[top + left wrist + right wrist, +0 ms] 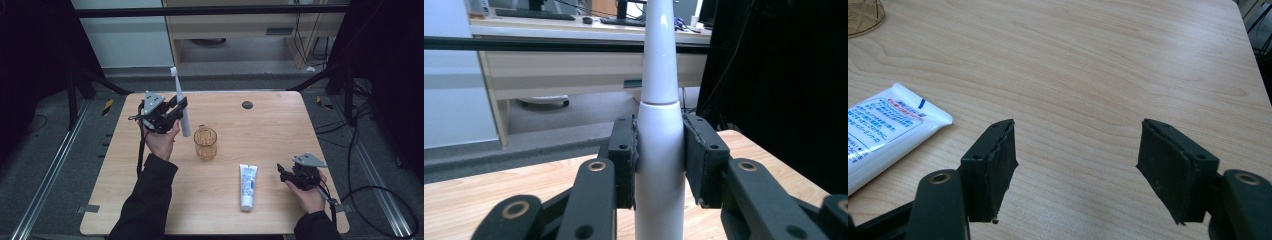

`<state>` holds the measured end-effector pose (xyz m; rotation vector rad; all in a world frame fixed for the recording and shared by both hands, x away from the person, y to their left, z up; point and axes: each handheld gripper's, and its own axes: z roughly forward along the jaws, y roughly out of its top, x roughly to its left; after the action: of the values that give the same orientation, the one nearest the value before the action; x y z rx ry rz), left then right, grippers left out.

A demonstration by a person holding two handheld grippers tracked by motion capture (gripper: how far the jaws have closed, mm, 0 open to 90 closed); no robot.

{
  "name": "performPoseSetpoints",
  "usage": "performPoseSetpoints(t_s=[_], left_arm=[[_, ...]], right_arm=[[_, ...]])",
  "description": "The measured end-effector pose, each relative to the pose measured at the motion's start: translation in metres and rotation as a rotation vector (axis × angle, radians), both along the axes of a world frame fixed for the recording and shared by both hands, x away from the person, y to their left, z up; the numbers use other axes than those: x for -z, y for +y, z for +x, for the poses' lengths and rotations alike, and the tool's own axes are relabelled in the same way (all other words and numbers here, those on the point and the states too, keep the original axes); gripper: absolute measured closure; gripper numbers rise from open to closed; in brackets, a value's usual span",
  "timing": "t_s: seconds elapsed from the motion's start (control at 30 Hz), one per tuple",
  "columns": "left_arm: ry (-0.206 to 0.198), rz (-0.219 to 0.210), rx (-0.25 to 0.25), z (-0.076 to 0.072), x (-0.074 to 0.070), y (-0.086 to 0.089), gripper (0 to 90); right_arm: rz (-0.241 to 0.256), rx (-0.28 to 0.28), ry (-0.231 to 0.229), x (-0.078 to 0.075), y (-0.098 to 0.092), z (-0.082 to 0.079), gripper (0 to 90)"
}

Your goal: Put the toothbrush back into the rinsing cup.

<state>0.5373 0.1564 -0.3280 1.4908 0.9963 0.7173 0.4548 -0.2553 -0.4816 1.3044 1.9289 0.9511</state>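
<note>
Two fingers flush against upright toothbrush.

A wooden table carries an amber glass and toothpaste tube.

The electric toothbrush is white, with a thick round handle that narrows into a slim neck and a small brush head at the top. It stands nearly upright, head up, raised off the surface above its far left part. In the left gripper view the handle is clamped between the two black jaws of the left gripper, just under the seam where the neck joins.
</note>
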Motion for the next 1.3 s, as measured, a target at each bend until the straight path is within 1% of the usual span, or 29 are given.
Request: performPoseSetpoints(t_s=[0.13,0.33,0.47,0.57,0.7,0.8,1.03,1.3], left_arm=[[-0.009,-0.018,0.017,0.003,0.003,-0.010,67.4],[-0.019,-0.019,0.037,0.006,0.008,-0.023,67.4],[-0.014,-0.020,0.049,0.008,0.012,-0.027,67.4],[-0.010,-0.019,0.056,0.010,0.017,-0.029,67.4],[-0.003,-0.004,0.061,0.011,0.024,-0.031,67.3],[-0.002,-0.006,0.065,0.012,0.028,-0.030,67.4],[0.013,0.022,0.074,0.012,0.040,-0.032,67.4],[0.023,0.024,0.077,0.011,0.053,-0.030,67.4]], right_arm=[[0.006,0.004,0.002,0.000,-0.001,0.000,31.4],[0.006,0.001,0.000,0.000,-0.001,0.000,31.4],[0.007,-0.001,0.000,0.000,-0.001,0.000,31.6],[0.006,-0.001,-0.001,0.000,-0.001,0.000,31.7],[0.003,0.000,0.002,0.000,-0.001,0.000,31.8],[0.004,-0.001,0.002,0.001,-0.001,0.000,31.9],[-0.002,-0.004,0.003,0.001,-0.001,0.000,31.9],[-0.004,-0.003,0.003,0.001,-0.001,0.000,32.1]])
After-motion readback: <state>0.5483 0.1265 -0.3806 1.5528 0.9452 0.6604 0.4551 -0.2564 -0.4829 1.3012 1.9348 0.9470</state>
